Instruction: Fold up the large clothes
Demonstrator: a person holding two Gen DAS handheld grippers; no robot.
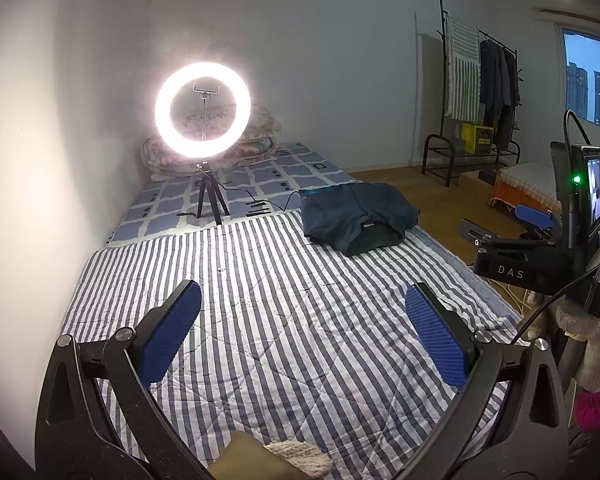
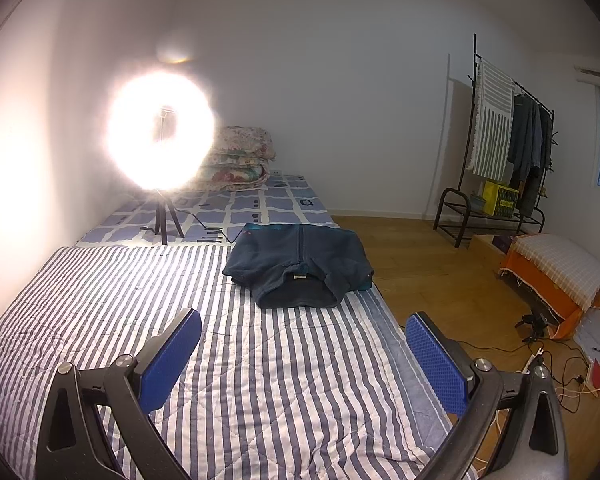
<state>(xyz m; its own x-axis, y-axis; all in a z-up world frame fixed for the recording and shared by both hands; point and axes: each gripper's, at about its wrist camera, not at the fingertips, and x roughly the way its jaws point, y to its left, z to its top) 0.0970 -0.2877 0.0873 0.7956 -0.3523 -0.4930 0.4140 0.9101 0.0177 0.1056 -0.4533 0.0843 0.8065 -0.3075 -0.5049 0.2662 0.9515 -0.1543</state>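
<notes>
The left gripper [image 1: 303, 320] hangs above the striped quilt [image 1: 280, 320] with its blue-padded fingers [image 1: 172, 332] spread wide and nothing between them. The right gripper [image 2: 303, 354] is likewise spread and empty, held over the quilt's right edge; in the left wrist view its body shows at the right, also off that edge. A folded dark blue fleece jacket [image 2: 300, 268] lies on the quilt near its far right corner, collar toward the grippers, well apart from both. Beyond the quilt's far edge, a lit ring light [image 1: 203, 110] stands on a tripod on the checked bedsheet [image 1: 260, 176], with folded floral bedding [image 2: 240, 160] behind it at the wall.
</notes>
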